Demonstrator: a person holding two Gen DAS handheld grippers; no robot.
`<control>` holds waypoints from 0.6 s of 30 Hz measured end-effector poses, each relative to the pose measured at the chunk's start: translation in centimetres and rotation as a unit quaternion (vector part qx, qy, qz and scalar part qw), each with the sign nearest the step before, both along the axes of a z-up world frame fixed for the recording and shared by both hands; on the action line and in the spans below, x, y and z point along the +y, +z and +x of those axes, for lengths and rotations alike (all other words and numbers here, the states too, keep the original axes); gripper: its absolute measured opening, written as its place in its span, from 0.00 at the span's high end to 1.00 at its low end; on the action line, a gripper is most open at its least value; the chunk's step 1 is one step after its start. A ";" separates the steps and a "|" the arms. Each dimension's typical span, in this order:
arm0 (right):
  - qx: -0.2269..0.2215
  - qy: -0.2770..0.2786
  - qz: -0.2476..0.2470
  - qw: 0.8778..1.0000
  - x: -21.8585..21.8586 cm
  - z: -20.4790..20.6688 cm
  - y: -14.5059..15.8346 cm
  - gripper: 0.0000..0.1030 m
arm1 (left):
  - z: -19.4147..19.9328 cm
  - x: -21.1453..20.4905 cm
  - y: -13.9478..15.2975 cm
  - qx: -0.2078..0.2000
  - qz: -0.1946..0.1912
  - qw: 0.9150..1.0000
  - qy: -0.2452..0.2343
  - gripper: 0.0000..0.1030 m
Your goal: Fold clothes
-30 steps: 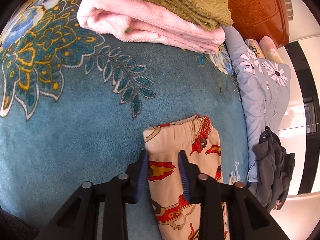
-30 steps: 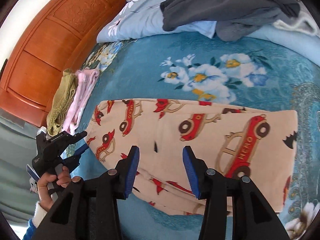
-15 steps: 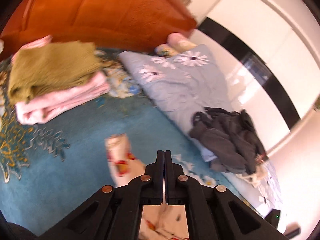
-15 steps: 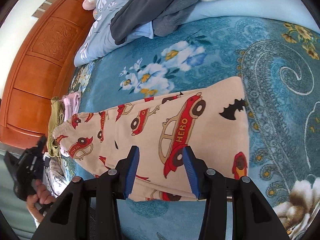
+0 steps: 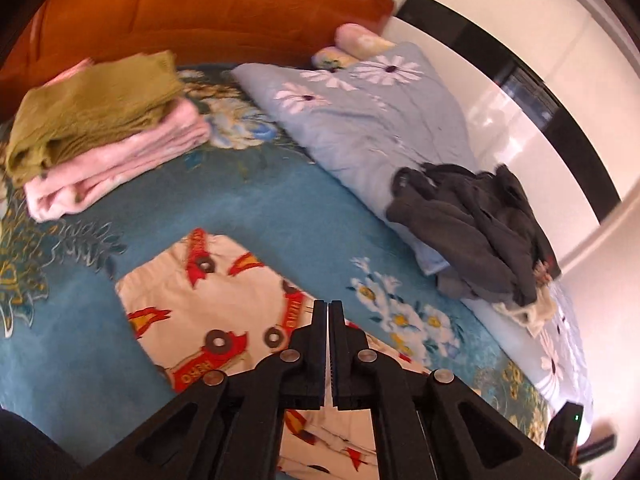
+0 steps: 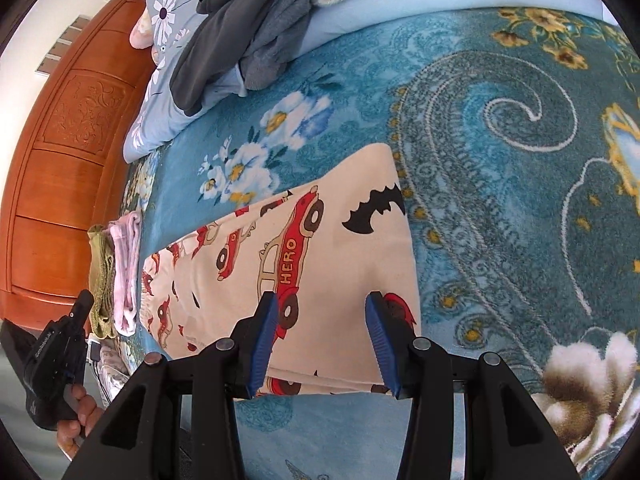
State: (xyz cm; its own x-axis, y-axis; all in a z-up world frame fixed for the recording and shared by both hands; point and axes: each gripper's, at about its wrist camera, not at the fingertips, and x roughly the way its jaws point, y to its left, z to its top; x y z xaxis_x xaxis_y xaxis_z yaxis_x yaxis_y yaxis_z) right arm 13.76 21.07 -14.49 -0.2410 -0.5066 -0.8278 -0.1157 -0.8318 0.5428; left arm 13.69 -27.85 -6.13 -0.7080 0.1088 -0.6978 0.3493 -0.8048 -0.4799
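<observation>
Cream pants with red car prints (image 5: 208, 312) lie flat on the blue floral blanket (image 5: 280, 220); they also show in the right wrist view (image 6: 320, 272). My left gripper (image 5: 328, 312) is shut, hovering above the pants with nothing visible between the fingers. My right gripper (image 6: 322, 300) is open, its blue pads (image 6: 266, 336) straddling the near end of the pants by the bat print (image 6: 374, 208). The left gripper also shows in the right wrist view (image 6: 56, 360), held in a hand at the far end.
A folded stack, olive sweater (image 5: 92, 100) on a pink garment (image 5: 120, 164), sits near the wooden headboard (image 5: 200, 4). A light blue daisy quilt (image 5: 360, 112) carries a heap of dark grey clothes (image 5: 468, 232).
My left gripper closed and lifted away from the pants' waistband, swinging to look across the bed. My right gripper slid along the pants to their near end, staying open.
</observation>
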 end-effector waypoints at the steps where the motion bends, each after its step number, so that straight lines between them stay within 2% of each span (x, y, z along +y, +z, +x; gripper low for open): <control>1: -0.001 0.003 0.001 1.000 -0.3 0.0 -0.1 0.54 | 0.1 -1.1 -0.8 -0.014 0.005 1.000 0.026 0.79; 2: -0.002 0.009 0.002 1.000 -0.6 -0.1 -0.1 0.54 | 0.1 -2.2 -1.7 -0.028 0.009 0.998 0.053 0.54; 3: 0.000 0.015 0.004 1.000 -1.0 -0.3 -0.1 0.54 | 0.2 -3.3 -2.5 -0.043 0.014 0.996 0.079 0.43; 4: 0.001 0.021 0.006 1.000 -1.4 -0.4 -0.1 0.54 | 0.5 -4.6 -3.4 -0.052 0.024 0.992 0.108 0.37; 5: 0.001 0.025 0.008 1.000 -1.8 -0.5 -0.1 0.54 | 0.8 -5.9 -4.3 -0.059 0.042 0.989 0.133 0.37; 7: -0.001 0.033 0.012 0.999 -2.4 -0.7 -0.2 0.54 | 0.4 -7.4 -5.8 -0.075 0.067 0.984 0.146 0.37; 12: -0.010 0.042 0.014 0.999 -3.5 -1.0 -0.5 0.54 | -1.6 -8.7 -8.3 -0.111 0.067 0.982 0.138 0.37; 15: -0.010 0.045 0.018 0.999 -3.7 -1.1 -0.3 0.54 | -2.2 -8.7 -10.0 -0.130 0.092 0.979 0.127 0.39; 18: -0.014 0.037 0.016 0.999 -3.6 -1.2 -0.2 0.54 | -2.1 -8.9 -11.1 -0.138 0.131 0.973 0.134 0.41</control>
